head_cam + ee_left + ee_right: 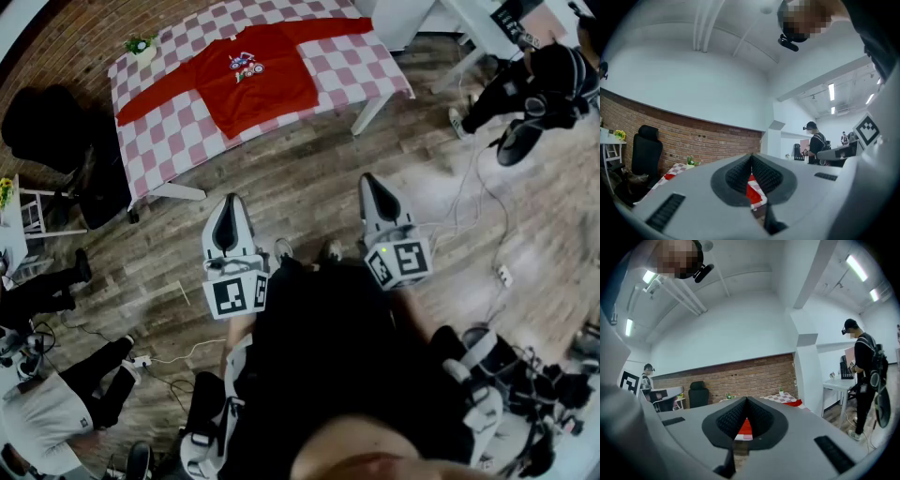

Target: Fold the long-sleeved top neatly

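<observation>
A red long-sleeved top [251, 77] with a small print on the chest lies spread flat, sleeves out, on a table with a pink-and-white checked cloth [366, 77]. Both grippers are well short of the table, held over the wooden floor. My left gripper [229, 204] is shut with nothing in it, and my right gripper [372, 183] is shut and empty too. Through the closed jaws, the left gripper view shows a sliver of the red top [753, 190], and the right gripper view shows the top [746, 426] as well.
A black office chair [47, 127] stands left of the table near a brick wall. A small potted plant [141, 46] sits on the table's far left corner. People stand at the right [539, 89] and lower left [52, 412]. Cables [487, 225] trail on the floor.
</observation>
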